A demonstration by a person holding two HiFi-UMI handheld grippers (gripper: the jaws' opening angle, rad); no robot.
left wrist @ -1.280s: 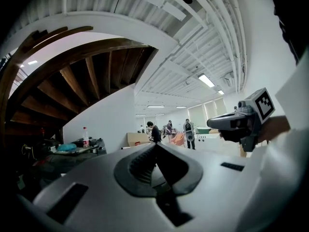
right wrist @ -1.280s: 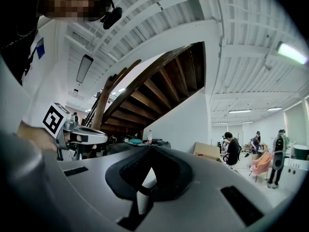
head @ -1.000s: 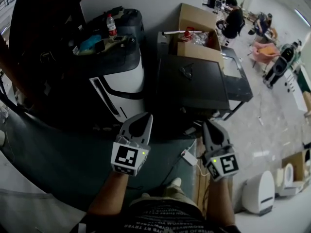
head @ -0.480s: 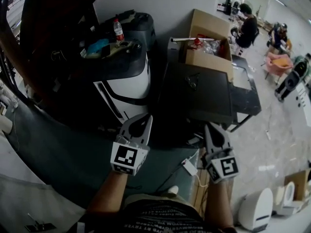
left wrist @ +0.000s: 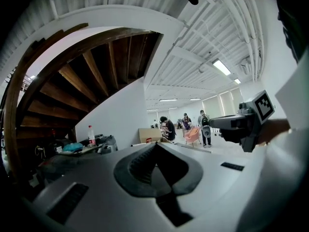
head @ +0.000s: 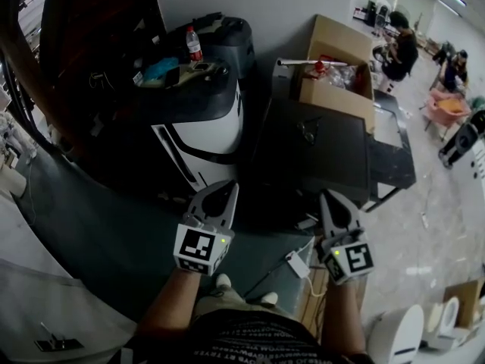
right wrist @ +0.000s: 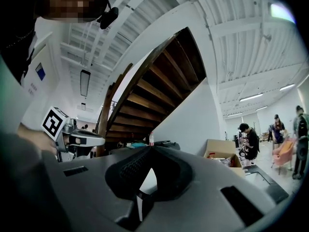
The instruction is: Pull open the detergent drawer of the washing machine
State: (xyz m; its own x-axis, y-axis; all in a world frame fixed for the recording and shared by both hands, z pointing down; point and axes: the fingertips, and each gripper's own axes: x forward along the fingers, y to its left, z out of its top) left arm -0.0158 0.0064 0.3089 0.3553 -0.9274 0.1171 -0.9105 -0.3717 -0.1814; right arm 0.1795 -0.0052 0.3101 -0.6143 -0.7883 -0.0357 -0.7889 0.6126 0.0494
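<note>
The washing machine (head: 203, 131) is white with a dark, cluttered top and stands below the staircase, ahead and left of centre in the head view. I cannot pick out its detergent drawer. My left gripper (head: 224, 185) is held in the air short of the machine's front, jaws shut and empty. My right gripper (head: 331, 196) hangs level beside it, in front of a dark cabinet (head: 314, 146), also shut and empty. In the left gripper view the shut jaws (left wrist: 155, 146) point past the machine's top (left wrist: 72, 151). The right gripper view shows its own shut jaws (right wrist: 149, 150).
A plastic bottle (head: 195, 44) and small items lie on the machine's top. An open cardboard box (head: 339, 70) sits on the dark cabinet. A wooden stair (head: 83, 67) overhangs on the left. A white adapter with cable (head: 296, 263) lies on the floor. People (head: 400, 51) stand far right.
In the head view the machine, cabinet and box have slid rightward and a little lower. Both grippers keep their place before the body and stay shut.
</note>
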